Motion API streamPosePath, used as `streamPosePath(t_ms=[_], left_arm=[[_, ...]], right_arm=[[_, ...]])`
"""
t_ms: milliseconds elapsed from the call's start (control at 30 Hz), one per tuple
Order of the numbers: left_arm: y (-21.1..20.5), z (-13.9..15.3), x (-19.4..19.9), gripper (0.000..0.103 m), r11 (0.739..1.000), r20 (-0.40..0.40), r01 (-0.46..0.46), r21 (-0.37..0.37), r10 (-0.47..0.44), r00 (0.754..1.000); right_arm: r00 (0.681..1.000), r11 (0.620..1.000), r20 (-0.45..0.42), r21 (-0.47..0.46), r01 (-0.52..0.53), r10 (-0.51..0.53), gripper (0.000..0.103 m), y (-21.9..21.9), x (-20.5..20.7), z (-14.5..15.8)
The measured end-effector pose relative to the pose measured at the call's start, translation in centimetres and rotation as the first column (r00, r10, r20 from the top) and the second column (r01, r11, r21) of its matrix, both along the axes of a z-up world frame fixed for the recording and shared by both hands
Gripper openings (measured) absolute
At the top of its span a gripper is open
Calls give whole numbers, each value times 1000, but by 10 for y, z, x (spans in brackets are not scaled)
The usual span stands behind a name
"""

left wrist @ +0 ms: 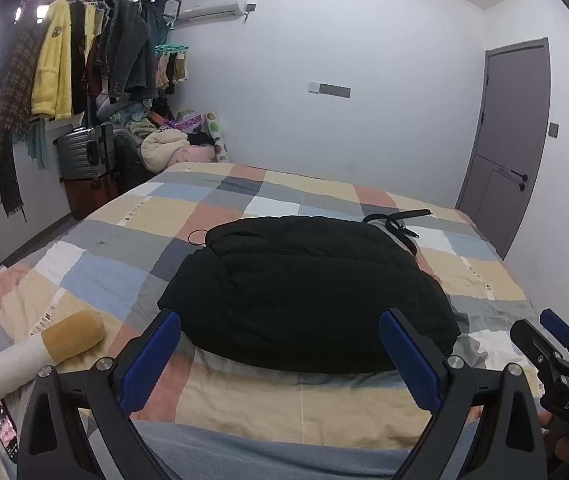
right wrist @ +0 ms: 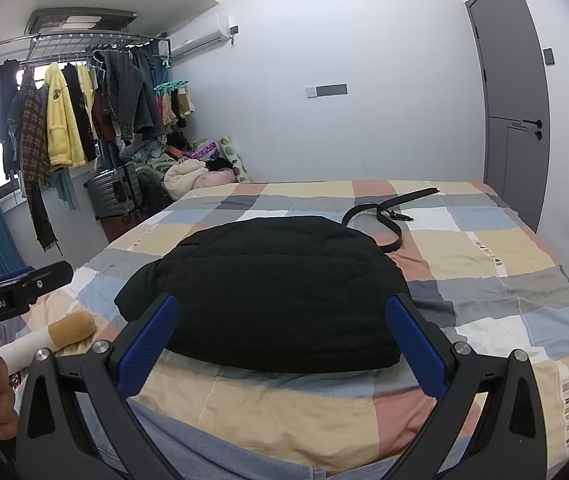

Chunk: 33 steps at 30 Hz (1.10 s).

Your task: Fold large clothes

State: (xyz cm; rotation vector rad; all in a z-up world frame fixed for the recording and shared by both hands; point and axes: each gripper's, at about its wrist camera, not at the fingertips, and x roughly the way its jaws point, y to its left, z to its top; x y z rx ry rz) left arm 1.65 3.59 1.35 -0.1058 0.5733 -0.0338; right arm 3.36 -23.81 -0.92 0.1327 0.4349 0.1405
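Observation:
A black padded garment point(left wrist: 304, 288) lies folded in a thick bundle in the middle of the checked bedspread point(left wrist: 132, 216); it also shows in the right wrist view point(right wrist: 272, 284). My left gripper point(left wrist: 280, 324) is open and empty, held just short of the bundle's near edge. My right gripper point(right wrist: 282, 312) is open and empty too, at the same near edge. Its fingers point(left wrist: 556, 328) show at the right edge of the left wrist view. The left gripper's body point(right wrist: 16, 292) shows at the left of the right wrist view.
A black belt point(right wrist: 384, 216) lies on the bed behind the bundle. A white and tan cylinder pillow point(left wrist: 44, 348) lies at the near left. A clothes rack point(left wrist: 64, 60), suitcases point(left wrist: 84, 160) and a clothes pile fill the far left corner. A grey door point(left wrist: 512, 140) is at right.

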Motion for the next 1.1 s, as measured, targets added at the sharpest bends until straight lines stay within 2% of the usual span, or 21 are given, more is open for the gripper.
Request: streamPosePath(t_ms=[133, 1100], left_arm=[[1, -1, 0, 101, 1000, -1, -20, 11, 20, 1000], [-6, -3, -2, 101, 999, -14, 2, 33, -1, 1000]], right_arm=[[1000, 1000, 1, -1, 0, 0, 103, 0, 1, -1], [1000, 1000, -9, -19, 7, -7, 103, 0, 3, -4]])
